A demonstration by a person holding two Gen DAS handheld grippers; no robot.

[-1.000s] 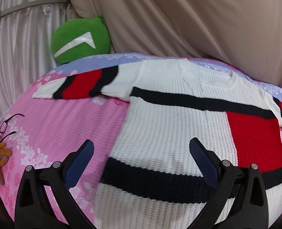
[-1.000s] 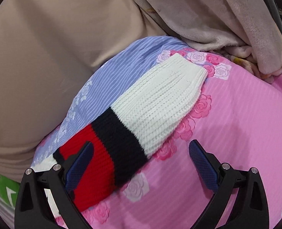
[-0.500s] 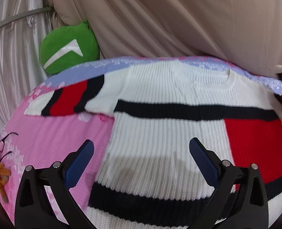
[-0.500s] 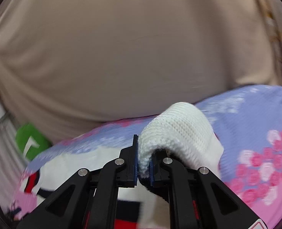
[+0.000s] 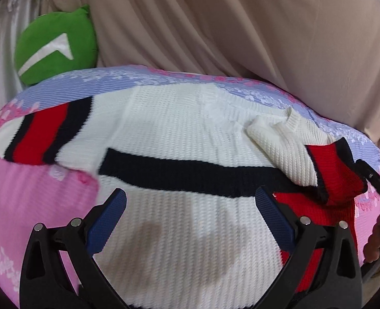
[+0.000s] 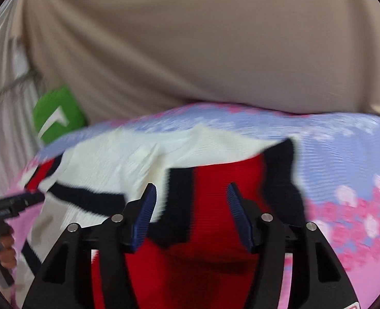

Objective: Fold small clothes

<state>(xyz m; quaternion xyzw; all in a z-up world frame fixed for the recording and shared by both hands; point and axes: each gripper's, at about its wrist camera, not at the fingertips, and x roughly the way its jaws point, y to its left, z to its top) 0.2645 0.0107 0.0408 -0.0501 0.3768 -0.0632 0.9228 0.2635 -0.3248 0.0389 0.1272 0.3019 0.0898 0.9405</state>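
Observation:
A white knit sweater [image 5: 179,134] with black and red bands lies flat on the bed. Its right sleeve [image 5: 293,146] is folded inward over the chest, white cuff near the collar. Its left sleeve [image 5: 43,136] lies stretched out to the left. My left gripper [image 5: 190,211] is open and empty above the sweater's lower body. My right gripper [image 6: 190,206] is open and empty just above the folded sleeve's red band [image 6: 223,180]; that view is blurred. The right gripper's black body [image 5: 375,182] shows at the left view's right edge.
The bed has a pink floral sheet [image 5: 30,200] with a blue striped band [image 5: 100,79] at the far side. A green plush cushion [image 5: 53,46] leans at the back left. Beige draped fabric [image 5: 241,25] hangs behind the bed.
My right gripper, shut on the white sleeve cuff half a second ago, has opened and let it go; the sleeve now lies folded over the chest. My left gripper moved in over the sweater.

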